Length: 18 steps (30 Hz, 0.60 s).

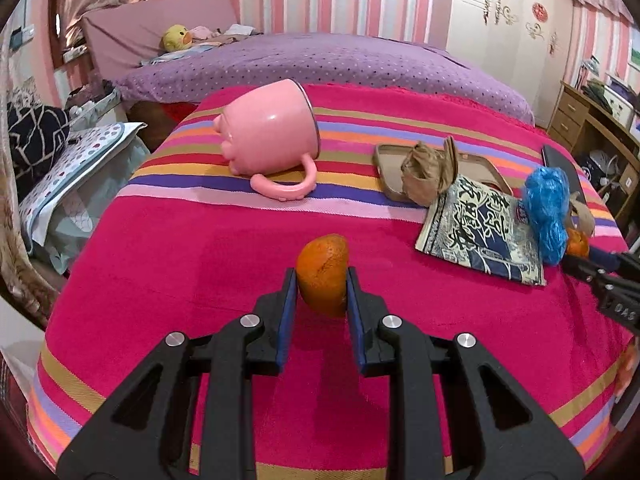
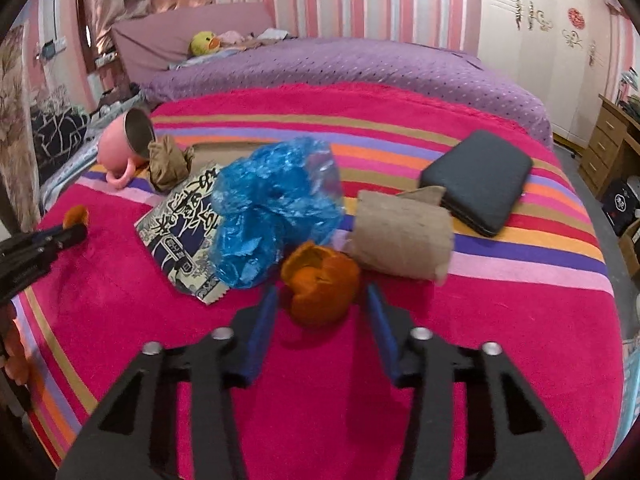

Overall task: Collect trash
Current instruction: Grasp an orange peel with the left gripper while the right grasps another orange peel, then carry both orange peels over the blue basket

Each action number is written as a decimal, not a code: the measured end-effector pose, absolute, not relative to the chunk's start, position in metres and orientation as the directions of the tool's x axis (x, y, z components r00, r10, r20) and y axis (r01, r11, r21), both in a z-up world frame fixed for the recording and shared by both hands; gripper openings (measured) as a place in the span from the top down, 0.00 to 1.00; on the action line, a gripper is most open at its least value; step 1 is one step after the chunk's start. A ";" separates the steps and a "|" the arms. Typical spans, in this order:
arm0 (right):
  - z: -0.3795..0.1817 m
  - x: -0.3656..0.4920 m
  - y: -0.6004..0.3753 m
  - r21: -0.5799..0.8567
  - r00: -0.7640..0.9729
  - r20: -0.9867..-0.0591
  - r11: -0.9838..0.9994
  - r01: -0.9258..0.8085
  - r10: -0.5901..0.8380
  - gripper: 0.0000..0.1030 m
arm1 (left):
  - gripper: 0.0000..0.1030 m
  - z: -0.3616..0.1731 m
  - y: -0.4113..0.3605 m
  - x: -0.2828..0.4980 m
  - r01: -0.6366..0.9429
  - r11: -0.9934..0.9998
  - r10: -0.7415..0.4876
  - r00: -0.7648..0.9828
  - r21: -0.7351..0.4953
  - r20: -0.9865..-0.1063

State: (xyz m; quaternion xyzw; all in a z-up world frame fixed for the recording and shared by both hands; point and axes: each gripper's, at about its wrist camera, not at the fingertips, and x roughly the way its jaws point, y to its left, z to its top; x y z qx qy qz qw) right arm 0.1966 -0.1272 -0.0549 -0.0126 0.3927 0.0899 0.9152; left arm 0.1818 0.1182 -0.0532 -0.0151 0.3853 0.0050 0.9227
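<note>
Two pieces of orange peel are in play, one at each pair of fingers. Ahead of my left fingers point(image 1: 322, 280) the striped blanket point(image 1: 200, 264) lies bare and flat as far as the pink mug point(image 1: 268, 132), which is tipped on its side well beyond the tips. The blanket's near edge drops away below and behind the tips, and its left edge falls off towards a cluttered bedside. To the right of these fingers the room is tighter: a printed packet point(image 1: 476, 236) and a blue plastic bag point(image 1: 546, 208) lie there.

My left fingers are clamped on a piece of orange peel point(image 1: 324, 276), both blue pads flat against its sides, and it stands up past the tips.

My right fingers point(image 2: 322, 292) stand around a curled orange peel point(image 2: 320, 284) that rests on the blanket. The pads sit close at either side of it, but I cannot tell whether they press on it. Just beyond these tips the blue plastic bag crowds in on the left and a brown paper roll point(image 2: 400, 236) on the right, with a black case point(image 2: 480, 180) further off. Open blanket lies to the right of the right-hand pad.
</note>
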 end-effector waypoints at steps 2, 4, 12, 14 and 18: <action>-0.055 0.198 -0.126 0.054 0.677 -0.717 0.981 -0.186 0.167 0.70 | 0.78 -0.053 0.117 0.181 -0.022 0.999 -0.003 0.704 -0.027 -0.710; -0.052 0.195 -0.130 0.067 0.689 -0.702 0.980 -0.187 0.179 0.72 | 0.78 -0.052 0.116 0.181 -0.019 0.999 -0.006 0.706 -0.027 -0.709; -0.038 0.170 -0.148 0.046 0.744 -0.644 0.980 -0.193 0.177 0.74 | 0.78 -0.042 0.102 0.173 -0.020 1.000 0.006 0.725 -0.012 -0.689; -0.033 0.164 -0.158 0.044 0.755 -0.633 0.981 -0.188 0.173 0.74 | 0.78 -0.037 0.098 0.170 -0.026 1.000 0.014 0.733 -0.008 -0.680; -0.026 0.150 -0.187 0.042 0.772 -0.615 0.985 -0.170 0.160 0.74 | 0.78 -0.028 0.087 0.165 -0.027 1.000 0.016 0.748 -0.006 -0.664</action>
